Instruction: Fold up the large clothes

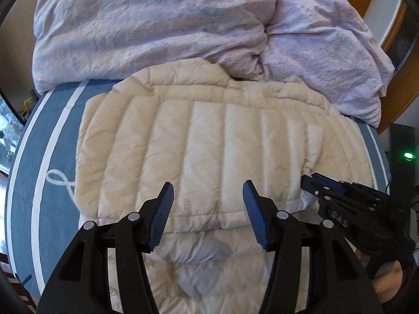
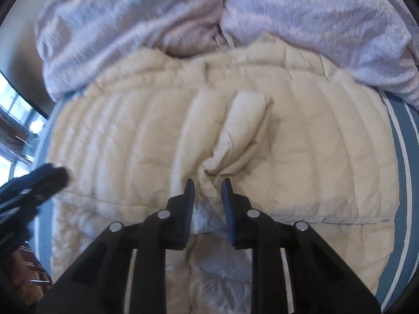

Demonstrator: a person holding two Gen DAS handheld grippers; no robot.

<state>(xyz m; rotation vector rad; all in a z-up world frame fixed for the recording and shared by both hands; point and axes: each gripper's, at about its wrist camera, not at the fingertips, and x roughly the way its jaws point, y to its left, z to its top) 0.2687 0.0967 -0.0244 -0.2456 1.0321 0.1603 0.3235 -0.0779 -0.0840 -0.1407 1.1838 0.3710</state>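
The cream quilted puffer jacket (image 2: 235,136) is spread on the blue bedsheet (image 1: 52,141), ribs running 12-to-6; its hem is pinched by the right gripper (image 2: 208,185), while nothing's held by the half-open left gripper (image 1: 208,191) (hovering at 9 o'clock).

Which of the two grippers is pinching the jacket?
The right gripper: its fingers bunch a fold of the cream jacket. The left gripper hangs open above it.

Crumpled lilac duvet (image 1: 162,26) heaped on blue white-striped bedsheet (image 1: 49,136); green light (image 1: 407,155) beside.
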